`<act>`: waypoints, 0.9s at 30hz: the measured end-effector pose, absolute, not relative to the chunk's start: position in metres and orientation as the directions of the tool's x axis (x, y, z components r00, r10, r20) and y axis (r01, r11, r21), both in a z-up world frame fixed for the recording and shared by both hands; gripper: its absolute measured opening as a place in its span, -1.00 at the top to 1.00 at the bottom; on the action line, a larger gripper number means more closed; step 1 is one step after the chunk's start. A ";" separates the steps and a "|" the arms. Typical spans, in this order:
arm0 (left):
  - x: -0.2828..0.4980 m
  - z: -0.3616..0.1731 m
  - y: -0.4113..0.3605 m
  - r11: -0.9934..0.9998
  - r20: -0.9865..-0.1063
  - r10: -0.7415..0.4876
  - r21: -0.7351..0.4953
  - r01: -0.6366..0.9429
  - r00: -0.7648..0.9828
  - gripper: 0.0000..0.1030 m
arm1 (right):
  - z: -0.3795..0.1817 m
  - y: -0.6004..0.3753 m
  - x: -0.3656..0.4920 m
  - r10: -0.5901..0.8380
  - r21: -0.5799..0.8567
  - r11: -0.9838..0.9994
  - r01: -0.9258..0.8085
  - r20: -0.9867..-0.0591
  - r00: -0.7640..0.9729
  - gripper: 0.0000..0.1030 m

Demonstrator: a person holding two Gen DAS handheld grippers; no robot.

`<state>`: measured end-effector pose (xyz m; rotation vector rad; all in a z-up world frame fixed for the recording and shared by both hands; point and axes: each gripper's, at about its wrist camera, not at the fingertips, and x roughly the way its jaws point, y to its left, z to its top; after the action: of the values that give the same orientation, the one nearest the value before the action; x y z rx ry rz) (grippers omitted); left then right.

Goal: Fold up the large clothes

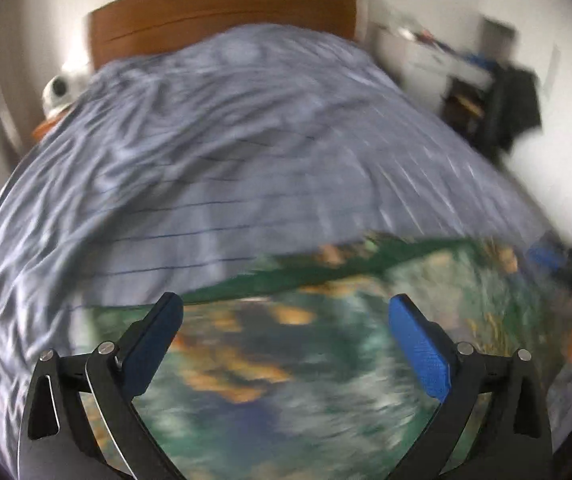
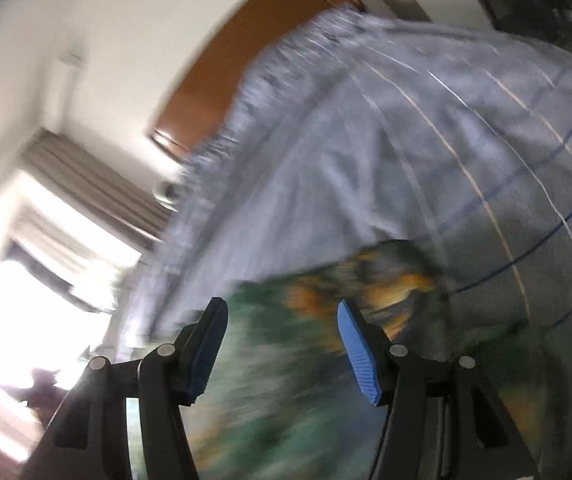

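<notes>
Green-and-orange patterned garment (image 1: pixel 286 360) lies blurred on the bed (image 1: pixel 206 160) under my left gripper (image 1: pixel 286 308), spread wide, empty; right gripper (image 2: pixel 282 312) half-open, gripping nothing.

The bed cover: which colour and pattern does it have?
The bed cover is pale grey-blue with thin dark lines, best seen in the left wrist view.

The bedcover (image 1: pixel 214 152) is soft matt cloth, grey-blue with thin woven stripes, and heavily creased. The garment (image 1: pixel 270 360) on it is printed cloth in green, orange and dark blue, its weave lost in blur. The headboard (image 1: pixel 222 12) is smooth brown wood with a slight sheen. Each tool has matt black plastic arms, shiny metal rivets (image 1: pixel 106 347) and ribbed blue pads (image 2: pixel 360 354).
</notes>
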<state>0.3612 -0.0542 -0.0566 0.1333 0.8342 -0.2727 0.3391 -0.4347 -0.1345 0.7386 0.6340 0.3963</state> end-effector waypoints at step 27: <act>0.193 -0.084 -0.103 0.888 -0.753 -0.221 0.107 0.447 0.619 -0.95 | -0.221 -0.476 0.184 0.419 0.741 0.643 0.191 -0.550 0.722 -0.81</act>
<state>0.1931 -0.1034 -0.0841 0.2979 0.8183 -0.3909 0.1843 -0.4759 -0.2208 0.8844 0.7770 0.1459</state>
